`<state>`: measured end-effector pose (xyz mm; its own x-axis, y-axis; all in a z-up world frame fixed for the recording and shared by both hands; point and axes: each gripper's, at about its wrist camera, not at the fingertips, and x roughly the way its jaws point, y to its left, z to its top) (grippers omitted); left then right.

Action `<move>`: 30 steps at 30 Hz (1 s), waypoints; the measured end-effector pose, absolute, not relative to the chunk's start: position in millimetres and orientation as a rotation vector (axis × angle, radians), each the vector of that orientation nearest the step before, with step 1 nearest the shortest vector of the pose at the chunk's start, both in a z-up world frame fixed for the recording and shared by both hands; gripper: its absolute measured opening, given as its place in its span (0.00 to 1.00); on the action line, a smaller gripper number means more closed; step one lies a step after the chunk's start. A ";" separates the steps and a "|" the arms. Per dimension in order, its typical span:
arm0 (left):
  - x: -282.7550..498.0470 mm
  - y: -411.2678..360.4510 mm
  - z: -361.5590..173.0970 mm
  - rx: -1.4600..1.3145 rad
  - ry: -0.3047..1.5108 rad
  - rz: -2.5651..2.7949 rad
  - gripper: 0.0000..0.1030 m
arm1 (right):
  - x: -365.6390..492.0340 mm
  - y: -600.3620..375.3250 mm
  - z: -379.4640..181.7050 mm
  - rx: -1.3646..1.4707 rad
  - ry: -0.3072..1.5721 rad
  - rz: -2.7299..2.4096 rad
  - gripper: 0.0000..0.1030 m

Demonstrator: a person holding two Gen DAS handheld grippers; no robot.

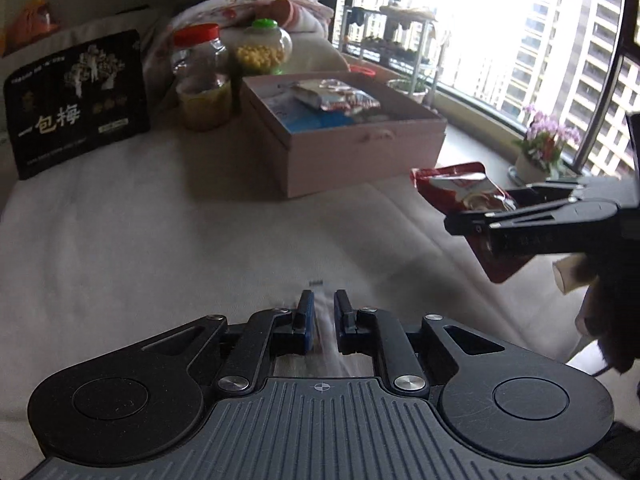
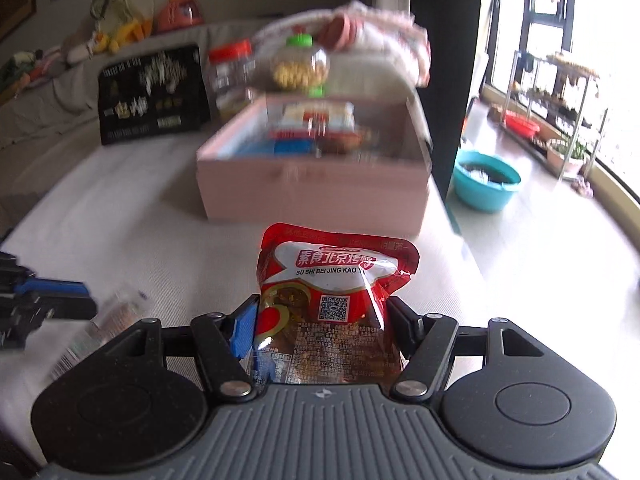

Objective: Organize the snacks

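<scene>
Ribbed grey plastic fronts my left claw (image 1: 323,312), nearly clenched on a thin clear wrapper (image 1: 325,332) lying on the white cloth (image 1: 160,240). Rightward, my right claw (image 2: 322,320) grasps a glossy red crinkled snack pouch (image 2: 332,300), lifted before the square pink box (image 2: 312,184) holding packets.
</scene>
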<state>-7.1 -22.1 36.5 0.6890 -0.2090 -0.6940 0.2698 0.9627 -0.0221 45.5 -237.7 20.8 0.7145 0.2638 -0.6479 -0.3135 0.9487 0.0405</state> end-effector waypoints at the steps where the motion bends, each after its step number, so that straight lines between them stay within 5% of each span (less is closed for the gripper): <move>1: -12.2 -29.7 31.6 0.148 0.758 -0.245 0.14 | 45.9 -235.9 14.6 -0.075 0.722 0.318 0.65; 6: -14.4 -53.6 17.0 0.307 0.785 -0.267 0.20 | 43.9 -240.1 -3.7 -0.068 0.698 0.282 0.77; 11: -5.6 -60.5 17.7 0.286 0.829 -0.356 0.70 | 36.6 -245.6 -9.8 -0.042 0.648 0.277 0.80; 12: -5.0 -61.3 16.9 0.283 0.833 -0.370 0.73 | 36.4 -246.4 -9.7 -0.038 0.648 0.279 0.80; 23: 15.6 -35.4 11.6 0.174 0.828 -0.235 0.70 | 43.2 -245.3 -7.8 -0.042 0.675 0.292 0.82; 24: 16.6 -34.6 11.6 0.171 0.823 -0.238 0.68 | 45.2 -245.1 -5.9 -0.048 0.690 0.298 0.82; 26: 15.2 -32.9 11.8 0.167 0.797 -0.242 0.47 | 51.2 -246.5 -2.6 -0.042 0.717 0.315 0.83; 28: 13.6 -30.6 11.0 0.141 0.788 -0.240 0.46 | 53.8 -247.2 -0.2 -0.052 0.741 0.332 0.80; 30: 6.6 -30.8 12.3 0.136 0.781 -0.248 0.44 | 49.9 -245.8 4.8 -0.099 0.751 0.355 0.67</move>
<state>6.6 -30.8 12.3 0.6828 -0.1707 -0.7104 0.2708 0.9622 0.0291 49.9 -245.8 4.8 0.6748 0.2805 -0.6826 -0.3504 0.9358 0.0382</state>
